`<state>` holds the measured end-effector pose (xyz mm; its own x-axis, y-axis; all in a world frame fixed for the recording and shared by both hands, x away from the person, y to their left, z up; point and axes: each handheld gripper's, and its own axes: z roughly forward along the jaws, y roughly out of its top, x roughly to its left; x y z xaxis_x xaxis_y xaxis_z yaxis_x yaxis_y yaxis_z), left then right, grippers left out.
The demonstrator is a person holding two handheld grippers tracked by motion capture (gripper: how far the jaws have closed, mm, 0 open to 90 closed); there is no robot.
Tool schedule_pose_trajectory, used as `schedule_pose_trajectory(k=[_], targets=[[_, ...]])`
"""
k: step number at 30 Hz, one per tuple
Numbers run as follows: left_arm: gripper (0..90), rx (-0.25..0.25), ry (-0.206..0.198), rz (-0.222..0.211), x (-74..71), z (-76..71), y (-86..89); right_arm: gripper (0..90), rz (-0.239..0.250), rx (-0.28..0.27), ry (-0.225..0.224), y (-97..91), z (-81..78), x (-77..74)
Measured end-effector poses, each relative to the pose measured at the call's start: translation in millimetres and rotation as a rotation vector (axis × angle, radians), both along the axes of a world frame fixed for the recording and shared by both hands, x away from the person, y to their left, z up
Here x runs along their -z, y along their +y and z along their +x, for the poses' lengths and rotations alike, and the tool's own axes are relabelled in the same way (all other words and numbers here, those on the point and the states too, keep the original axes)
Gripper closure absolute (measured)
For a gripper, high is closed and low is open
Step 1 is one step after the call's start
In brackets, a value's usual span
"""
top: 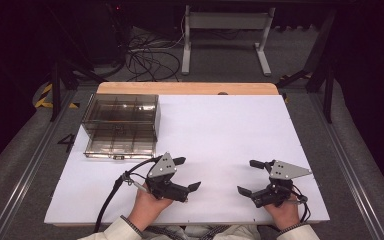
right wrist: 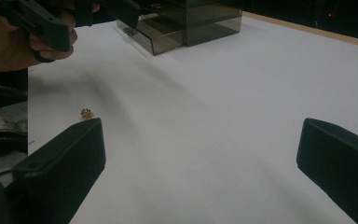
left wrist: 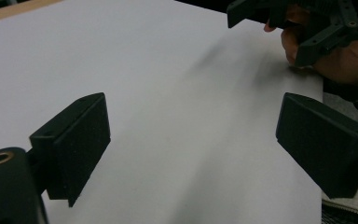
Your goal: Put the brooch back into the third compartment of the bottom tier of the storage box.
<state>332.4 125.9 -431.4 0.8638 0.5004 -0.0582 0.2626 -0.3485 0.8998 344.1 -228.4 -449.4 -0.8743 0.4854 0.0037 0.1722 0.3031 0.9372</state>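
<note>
My left gripper rests low over the near left of the white board, jaws wide apart with nothing between them; its own view shows bare white surface between the jaws. My right gripper stands open at the near right, facing the left one, also with nothing in it. A tiny reddish-gold object lies on the board near the front edge, just beyond the right gripper's left jaw. A smoky clear compartment box sits at the far left.
The box has several dividers and stands at the board's left edge. A wooden strip borders the far side. Beyond it are a white desk frame and floor cables. The other hand's gripper shows far off.
</note>
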Motion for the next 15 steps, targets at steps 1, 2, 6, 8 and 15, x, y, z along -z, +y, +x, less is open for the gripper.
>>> schedule_pose_trajectory(k=[1, 2, 6, 8, 15], targets=[[13.6, 0.000, 0.000, 0.000, 0.0, 0.0, 0.0, 1.6, 0.000, -0.002, 0.001, 0.0, 0.1, 0.0], [14.8, 0.003, 0.007, 0.006, 0.9, 0.2, -0.4, 1.7, 0.001, -0.003, 0.002, 0.0, 0.1, 0.1], [19.5, 0.028, 0.042, 0.058, 4.1, -0.9, -1.1, 1.7, 0.003, -0.005, 0.000, -0.3, 0.0, 0.0], [23.2, 0.042, 0.050, 0.080, 5.4, -2.7, -1.4, 1.7, 0.006, -0.005, 0.001, -1.0, -0.3, -0.1], [26.6, 0.068, 0.083, 0.147, 6.7, -8.7, -1.6, 1.7, 0.005, -0.009, 0.003, -0.8, -0.1, 0.2]])
